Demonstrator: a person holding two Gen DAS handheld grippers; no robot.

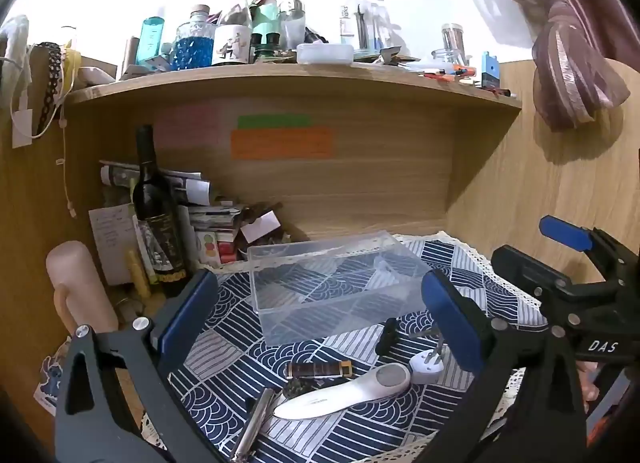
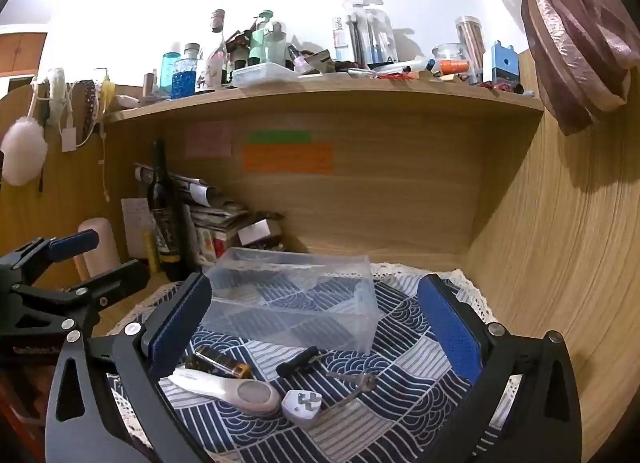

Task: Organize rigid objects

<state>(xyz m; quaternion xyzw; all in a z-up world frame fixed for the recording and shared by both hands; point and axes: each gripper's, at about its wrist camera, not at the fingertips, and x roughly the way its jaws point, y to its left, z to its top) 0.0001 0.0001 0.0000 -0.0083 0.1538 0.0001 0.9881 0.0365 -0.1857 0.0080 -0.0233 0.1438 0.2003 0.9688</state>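
Observation:
A clear plastic divided box (image 1: 332, 283) (image 2: 292, 299) stands on the blue patterned cloth (image 1: 224, 351) (image 2: 400, 383). In front of it lie a white handheld device (image 1: 348, 391) (image 2: 228, 389), a white plug (image 1: 426, 369) (image 2: 302, 403), a brown tube (image 1: 320, 369) (image 2: 218, 361), a black clip (image 1: 387, 337) (image 2: 298, 361), keys (image 2: 356, 381) and a metal bar (image 1: 254, 423). My left gripper (image 1: 320, 311) is open and empty above them. My right gripper (image 2: 316, 319) is open and empty, and also shows in the left wrist view (image 1: 532, 247).
A wine bottle (image 1: 154, 215) (image 2: 164, 215), a pink cylinder (image 1: 78, 287) and stacked papers (image 1: 208, 215) crowd the left back corner. A wooden shelf (image 1: 296, 83) (image 2: 320, 97) full of bottles overhangs. A wooden wall (image 2: 560, 263) stands on the right.

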